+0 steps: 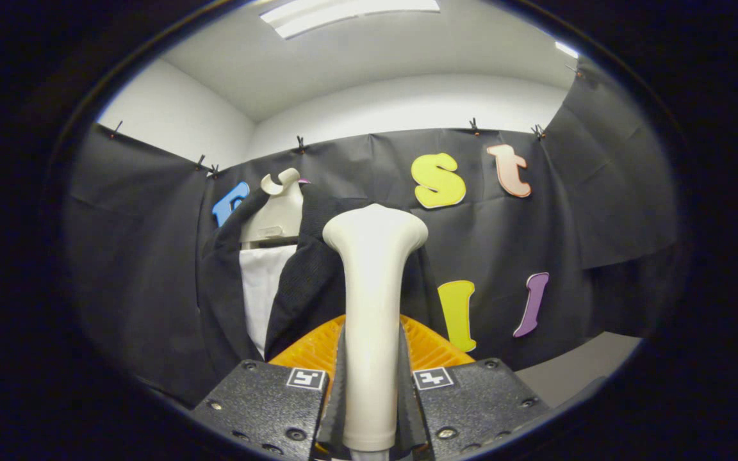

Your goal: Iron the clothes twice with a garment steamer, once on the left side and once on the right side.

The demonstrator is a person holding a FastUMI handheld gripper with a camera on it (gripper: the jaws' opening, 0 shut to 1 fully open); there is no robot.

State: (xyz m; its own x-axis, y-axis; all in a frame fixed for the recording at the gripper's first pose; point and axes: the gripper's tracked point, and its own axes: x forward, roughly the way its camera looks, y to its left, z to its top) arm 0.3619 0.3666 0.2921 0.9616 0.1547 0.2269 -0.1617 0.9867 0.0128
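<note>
Between the two fingers of the gripper (372, 384) stands the cream steamer (372, 307), upright, its handle pinched from both sides and its wide head rising at twelve o'clock from the fingers. Each finger (337, 390) presses against the handle, so the grip is narrow and closed on it. Just behind the fingers an orange ribbed piece (430, 346) shows on either side of the handle; what it belongs to is unclear. Beyond the steamer, at eleven o'clock, a dark jacket (308, 282) hangs open on a pale hanger (276, 211), with a white shirt front (263, 288) between its lapels. At four o'clock lies a grey tabletop (574, 371).
</note>
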